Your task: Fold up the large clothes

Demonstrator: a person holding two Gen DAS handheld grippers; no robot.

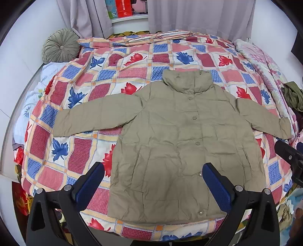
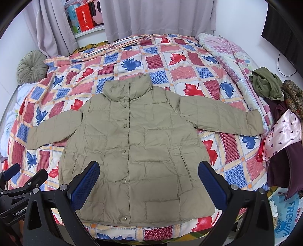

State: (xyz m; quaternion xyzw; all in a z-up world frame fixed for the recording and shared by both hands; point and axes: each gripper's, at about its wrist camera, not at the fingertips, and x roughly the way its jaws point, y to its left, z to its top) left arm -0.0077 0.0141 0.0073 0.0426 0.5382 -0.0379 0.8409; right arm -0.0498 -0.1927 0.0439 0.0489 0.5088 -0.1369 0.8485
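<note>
An olive-green padded jacket (image 1: 178,143) lies flat and buttoned on the bed, collar toward the far side, both sleeves spread out. It also shows in the right wrist view (image 2: 136,143). My left gripper (image 1: 153,172) is open and empty, held above the jacket's lower hem on its left half. My right gripper (image 2: 148,171) is open and empty above the hem near the button line. The right gripper's finger shows at the right edge of the left wrist view (image 1: 289,155); the left gripper shows at the lower left of the right wrist view (image 2: 20,179).
The bed has a red, blue and white leaf-patterned cover (image 1: 90,106). A round green cushion (image 1: 60,46) sits at the far left. A pile of clothes (image 2: 280,106) lies at the bed's right edge. Grey curtains (image 2: 151,17) and a shelf with boxes (image 2: 85,17) stand behind.
</note>
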